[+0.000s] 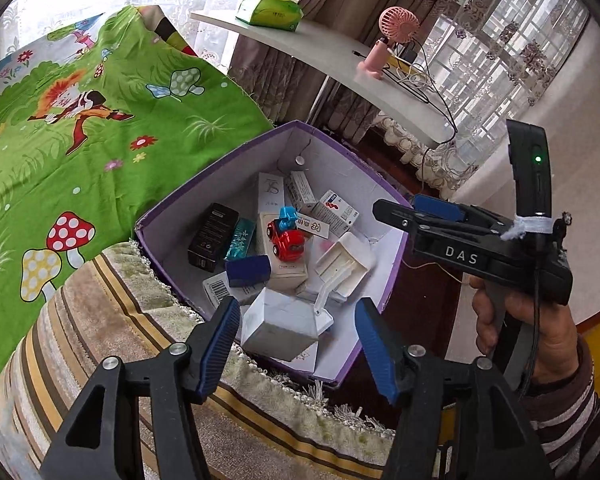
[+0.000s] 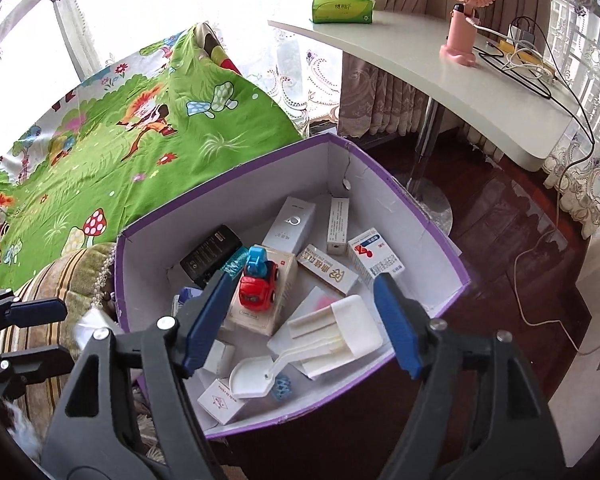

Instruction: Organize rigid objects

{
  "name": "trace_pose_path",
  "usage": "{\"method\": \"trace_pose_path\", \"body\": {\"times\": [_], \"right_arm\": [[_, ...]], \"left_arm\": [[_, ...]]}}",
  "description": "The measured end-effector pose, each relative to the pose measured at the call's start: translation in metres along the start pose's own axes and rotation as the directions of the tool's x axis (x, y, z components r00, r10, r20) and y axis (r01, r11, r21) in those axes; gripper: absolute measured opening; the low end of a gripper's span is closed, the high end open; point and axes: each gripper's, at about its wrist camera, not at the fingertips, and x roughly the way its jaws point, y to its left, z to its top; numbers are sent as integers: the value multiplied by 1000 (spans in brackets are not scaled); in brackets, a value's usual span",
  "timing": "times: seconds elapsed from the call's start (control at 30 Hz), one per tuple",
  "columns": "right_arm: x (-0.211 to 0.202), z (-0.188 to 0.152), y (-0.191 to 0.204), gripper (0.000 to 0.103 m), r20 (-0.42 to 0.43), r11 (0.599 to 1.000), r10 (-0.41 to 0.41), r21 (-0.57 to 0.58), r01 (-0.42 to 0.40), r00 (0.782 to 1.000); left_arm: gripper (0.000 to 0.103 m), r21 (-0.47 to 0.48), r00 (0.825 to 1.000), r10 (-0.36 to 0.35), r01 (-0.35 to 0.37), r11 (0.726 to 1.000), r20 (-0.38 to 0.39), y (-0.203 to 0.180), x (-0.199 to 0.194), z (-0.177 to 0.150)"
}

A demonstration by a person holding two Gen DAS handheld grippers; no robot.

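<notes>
A purple-rimmed cardboard box point(image 1: 220, 168) point(image 2: 236, 172) holds several small cartons, a black carton point(image 2: 210, 254), a red and blue toy car point(image 1: 286, 236) point(image 2: 258, 280) and a white plastic tray point(image 2: 336, 332). My left gripper point(image 1: 298, 340) hangs over the box's near corner with its jaws apart. A white carton point(image 1: 280, 328) sits between them, and a gap shows on its right side. In the right wrist view that carton is a white blur point(image 2: 94, 326) at the box's left rim. My right gripper point(image 2: 300, 320) point(image 1: 384, 212) is open above the tray and holds nothing.
The box rests against a striped, fringed cushion point(image 1: 100, 312) beside a green cartoon-print cloth point(image 1: 80, 140). Behind stands a white table point(image 2: 440, 68) with a green tissue pack point(image 2: 340, 4), a pink fan point(image 2: 464, 8) and cables. Dark wood floor point(image 2: 500, 240) lies to the right.
</notes>
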Motion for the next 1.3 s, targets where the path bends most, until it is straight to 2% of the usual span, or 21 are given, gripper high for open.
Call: {"method": "trace_pose_path", "body": {"times": [0.23,0.5,0.7,1.1,1.3], "right_arm": [[-15,-17,-10,78,2,999,-44,-8,45,999],[-33,-29,3,85,12,997,-63,-43,64,998],[-41,-42,12,88,-4,996,-70,-51,70,998],[-42,-49,15,89,-25,994,-87,-62,85,996],[-40,-49,13,89,-33,995,-86,-60,84,996]], "left_arm": [[71,-29,1000,14,-14,999,7,-1,-11,-16],[74,-65,994,110,-108,992,22,0,-20,-36],[86,-25,989,144,-143,989,27,-9,-17,-45],[101,-47,995,95,-93,995,40,-8,-12,-44],[103,-90,996,71,-66,994,50,-4,-12,-41]]}}
